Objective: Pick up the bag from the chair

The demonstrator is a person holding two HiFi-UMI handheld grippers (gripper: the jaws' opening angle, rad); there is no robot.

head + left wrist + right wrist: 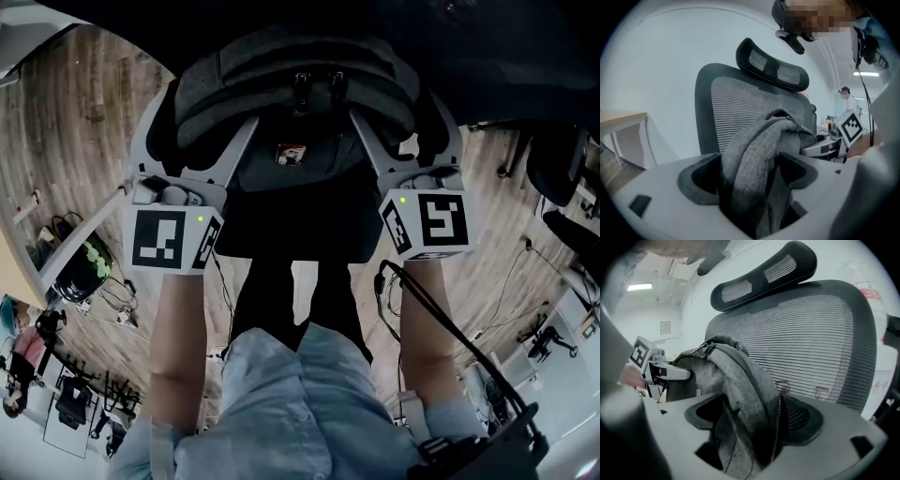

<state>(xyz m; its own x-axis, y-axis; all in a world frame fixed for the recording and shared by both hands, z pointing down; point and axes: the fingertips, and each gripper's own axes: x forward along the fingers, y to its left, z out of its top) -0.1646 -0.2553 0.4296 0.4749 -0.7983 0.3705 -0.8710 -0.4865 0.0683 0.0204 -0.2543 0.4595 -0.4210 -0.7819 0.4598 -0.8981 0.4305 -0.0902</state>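
A grey fabric backpack (291,89) hangs between my two grippers, in front of a black mesh office chair (724,101). My left gripper (246,131) is shut on the bag's left side, with grey cloth (754,164) bunched between its jaws. My right gripper (361,127) is shut on the bag's right side, and the fabric (745,399) fills its jaws too. The chair's mesh back (820,348) and headrest (764,273) rise behind the bag. The chair seat is hidden below the bag in the head view.
Wood-pattern floor (80,122) lies all round. Cables and gear (89,272) sit on the floor at the left, and chair bases (553,169) stand at the right. A wooden desk (618,119) stands left of the chair. A person (846,96) is far behind.
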